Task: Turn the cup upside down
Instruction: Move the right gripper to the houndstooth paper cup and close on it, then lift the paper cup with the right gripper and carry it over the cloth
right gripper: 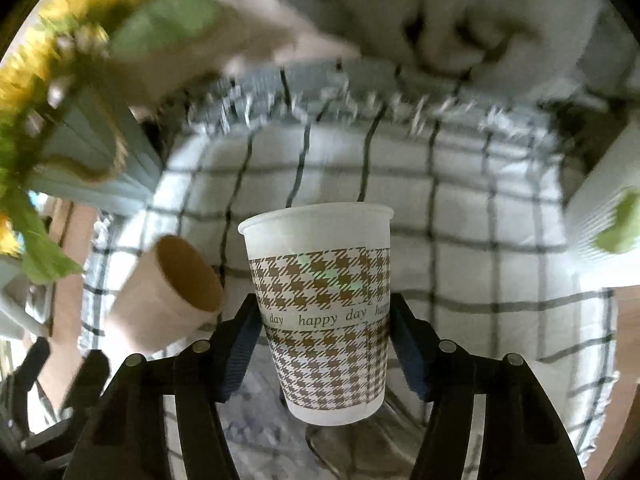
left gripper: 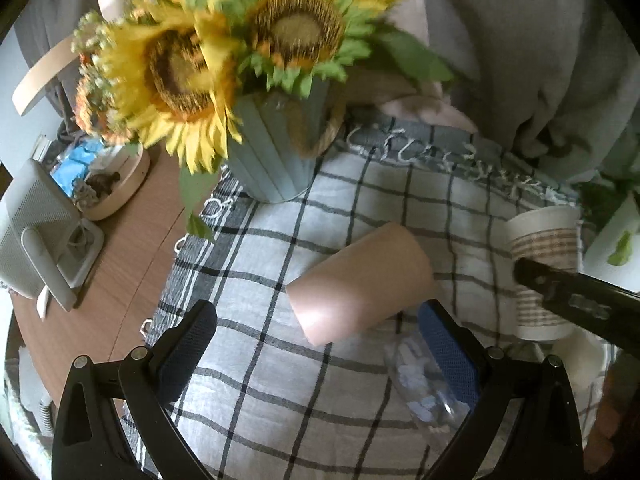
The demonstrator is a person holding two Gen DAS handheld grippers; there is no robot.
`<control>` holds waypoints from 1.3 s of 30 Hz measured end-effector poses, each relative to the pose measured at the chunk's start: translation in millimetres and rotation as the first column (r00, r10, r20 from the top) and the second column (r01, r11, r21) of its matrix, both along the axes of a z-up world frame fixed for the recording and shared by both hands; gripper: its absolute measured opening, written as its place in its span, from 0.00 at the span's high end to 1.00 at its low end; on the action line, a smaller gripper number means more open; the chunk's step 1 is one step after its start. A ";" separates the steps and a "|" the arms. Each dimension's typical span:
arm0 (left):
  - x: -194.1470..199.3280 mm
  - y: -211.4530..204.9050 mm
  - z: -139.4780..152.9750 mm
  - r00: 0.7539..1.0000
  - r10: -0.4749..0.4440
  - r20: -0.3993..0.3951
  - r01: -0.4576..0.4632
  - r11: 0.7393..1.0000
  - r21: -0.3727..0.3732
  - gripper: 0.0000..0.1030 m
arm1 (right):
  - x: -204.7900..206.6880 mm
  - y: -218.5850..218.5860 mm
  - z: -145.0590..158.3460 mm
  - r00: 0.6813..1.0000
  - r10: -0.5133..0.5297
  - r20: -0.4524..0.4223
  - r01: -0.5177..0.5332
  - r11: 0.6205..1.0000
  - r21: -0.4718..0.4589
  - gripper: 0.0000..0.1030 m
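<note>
My right gripper is shut on a white paper cup with a brown houndstooth band and the words "happy day". The cup is upright, mouth up, lifted above the checked cloth. It also shows in the left wrist view, with a right gripper finger across it. A plain brown paper cup lies on its side on the cloth, just ahead of my left gripper, which is open and empty. The brown cup's open mouth shows in the right wrist view.
A blue-grey vase of sunflowers stands at the cloth's far left corner. A clear plastic bottle lies by my left gripper's right finger. A round tray of small items and a white device sit on the wooden table at left. Grey fabric lies behind.
</note>
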State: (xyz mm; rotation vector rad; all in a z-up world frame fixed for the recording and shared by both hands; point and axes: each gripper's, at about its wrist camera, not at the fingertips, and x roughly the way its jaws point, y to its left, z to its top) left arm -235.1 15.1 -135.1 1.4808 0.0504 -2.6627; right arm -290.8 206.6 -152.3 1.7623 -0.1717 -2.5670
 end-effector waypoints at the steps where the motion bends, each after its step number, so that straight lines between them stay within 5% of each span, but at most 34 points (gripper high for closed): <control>1: 3.6 -0.3 5.0 1.000 -0.008 -0.010 0.008 1.000 0.007 0.00 | 8.1 4.5 13.1 1.000 -0.014 -0.019 0.014 1.000 -0.009 0.40; 6: 28.3 -0.1 26.2 0.996 -0.056 -0.063 0.056 0.998 -0.003 0.00 | 56.0 12.4 51.6 0.996 -0.052 -0.068 0.048 0.997 -0.065 0.39; 11: 56.0 -2.4 32.9 0.991 -0.111 -0.070 0.109 0.994 -0.026 0.00 | 107.2 11.7 57.3 0.993 -0.095 -0.066 0.086 0.989 -0.122 0.39; 25: 107.8 -34.1 -16.4 0.982 -0.168 0.086 0.174 0.983 -0.063 0.00 | 194.7 -22.4 -17.5 0.979 -0.155 0.132 0.181 0.960 -0.214 0.39; 39: 119.6 -46.6 -58.0 0.966 -0.155 0.208 0.176 0.981 -0.084 0.00 | 198.5 -45.3 -66.7 0.966 -0.137 0.219 0.180 0.966 -0.186 0.39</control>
